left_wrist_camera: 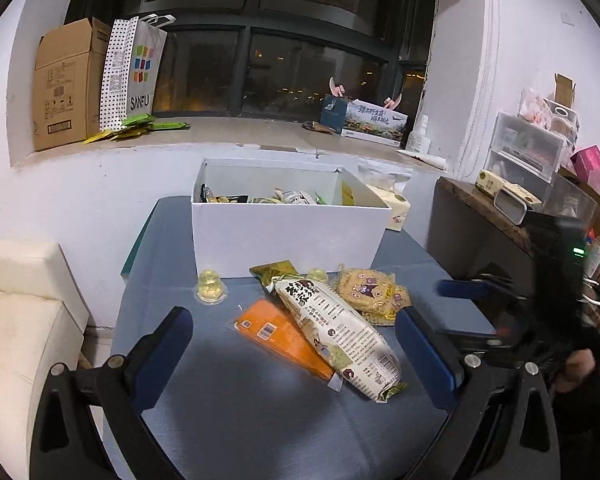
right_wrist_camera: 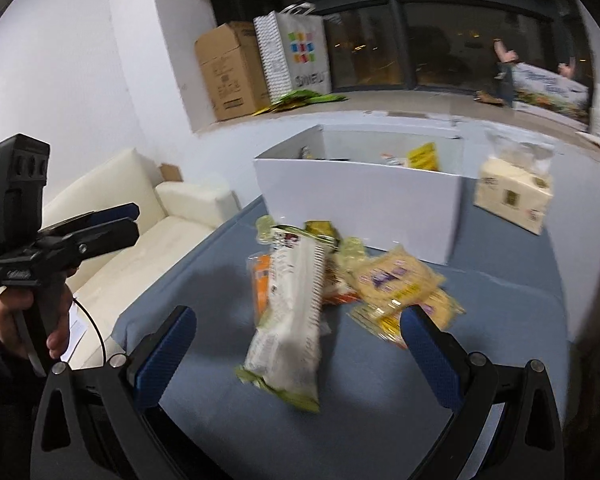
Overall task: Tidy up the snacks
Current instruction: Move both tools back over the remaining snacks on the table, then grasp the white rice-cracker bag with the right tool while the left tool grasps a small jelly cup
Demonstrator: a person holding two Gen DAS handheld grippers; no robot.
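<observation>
Blue worktop (left_wrist_camera: pixel 228 408) holds snacks (left_wrist_camera: pixel 336 328) in front of the white box (left_wrist_camera: pixel 288 236) (half full), so they're easy to grab. Left tongs (left_wrist_camera: pixel 296 356) & right tongs (right_wrist_camera: pixel 300 360) both spread wide, empty.

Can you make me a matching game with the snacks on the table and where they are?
Things:
1. long white printed snack bag
2. flat orange packet
3. clear jelly cup with yellow filling
4. white cardboard box

Places:
A. alone, left of the pile
B. behind the snacks
C. on top of the orange packet
D. partly under the white bag

Pairs: 1-C, 2-D, 3-A, 4-B
</observation>
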